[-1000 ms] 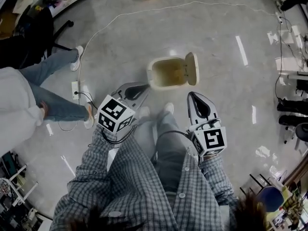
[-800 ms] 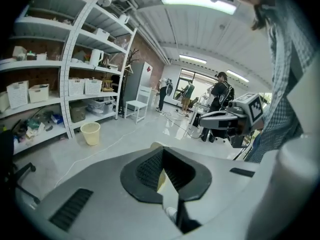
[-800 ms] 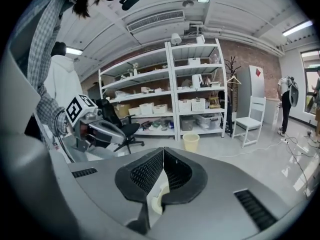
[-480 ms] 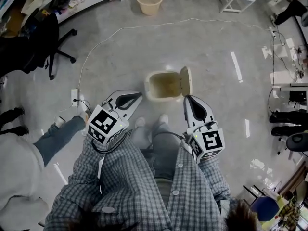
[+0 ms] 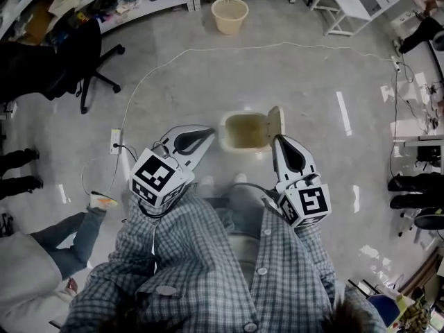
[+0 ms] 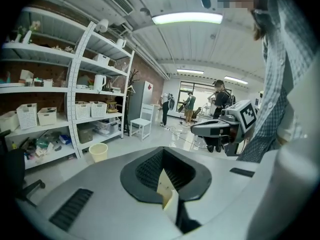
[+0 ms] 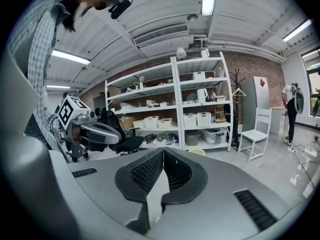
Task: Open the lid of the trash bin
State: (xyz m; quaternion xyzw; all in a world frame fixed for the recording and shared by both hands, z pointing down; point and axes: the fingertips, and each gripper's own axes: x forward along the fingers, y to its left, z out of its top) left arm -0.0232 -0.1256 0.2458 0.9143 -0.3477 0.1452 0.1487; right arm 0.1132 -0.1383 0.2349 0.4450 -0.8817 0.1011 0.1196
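Standing on the floor just beyond both grippers, the trash bin (image 5: 243, 132) has its lid (image 5: 275, 121) already raised at its right side. The left gripper (image 5: 205, 134) and right gripper (image 5: 282, 141) are closed and empty. I think it is best to keep them off the lid.

Eyes on the beige plastic trash bin (image 5: 244, 132): it stands open, but its inside is a dim brownish blur, so there's no telling what lies in it. The near end of its raised lid (image 5: 276, 118) slips behind the tip of the right hand-held gripper (image 5: 279, 140); touching or apart, I can't say. Low and far left of the bin, a bystander in blue jeans (image 5: 41, 269) is cut off by the picture's edge. Up left, the black office chair (image 5: 62, 61) runs out of frame. Up right, the white chair (image 5: 354, 2) is clipped at the top. Under the left hand-held gripper (image 6: 162, 153), jaws pressed together, a pale sliver (image 6: 167, 191) shows, too little to name.
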